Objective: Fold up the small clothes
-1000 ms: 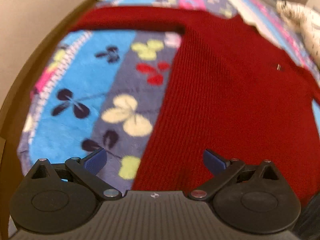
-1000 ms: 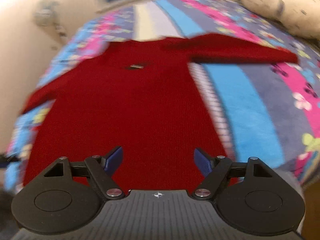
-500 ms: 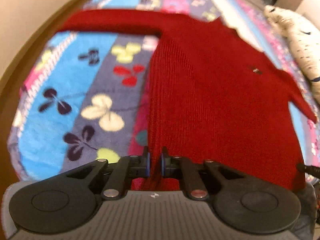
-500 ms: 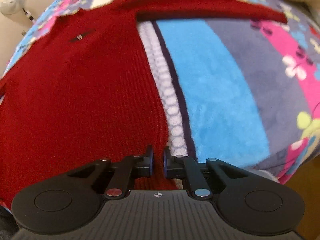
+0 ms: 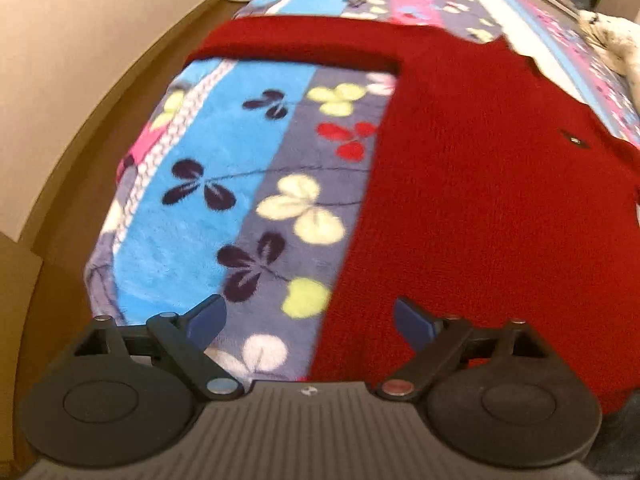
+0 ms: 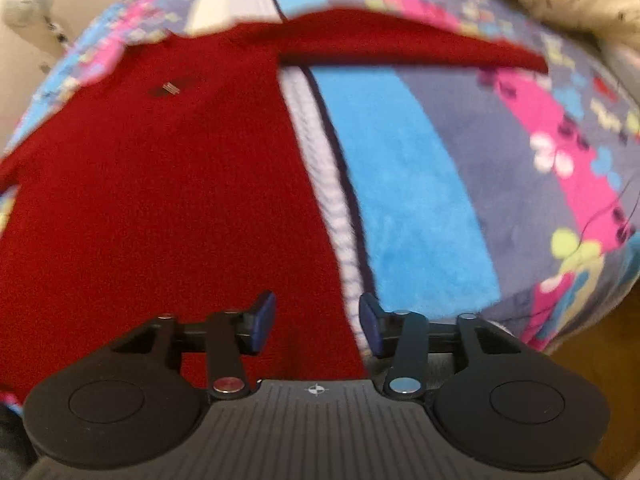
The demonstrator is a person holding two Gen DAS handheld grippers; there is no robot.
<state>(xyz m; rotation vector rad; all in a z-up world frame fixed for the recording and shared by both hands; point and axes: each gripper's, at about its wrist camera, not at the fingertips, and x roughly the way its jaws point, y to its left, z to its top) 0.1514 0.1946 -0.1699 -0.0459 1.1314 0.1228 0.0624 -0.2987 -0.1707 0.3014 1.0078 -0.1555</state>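
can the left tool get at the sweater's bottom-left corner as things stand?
Probably yes. The left tool is opening, nothing between its pads, and the red sweater side edge lies flat on the blanket just ahead, unobstructed.

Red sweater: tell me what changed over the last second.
Half a second ago both grippers were pinched shut at the bottom corners of the red sweater. Now the left gripper and right gripper have let go, and their jaws are opening. The sweater stays spread flat on the flowered blanket, sleeves out.
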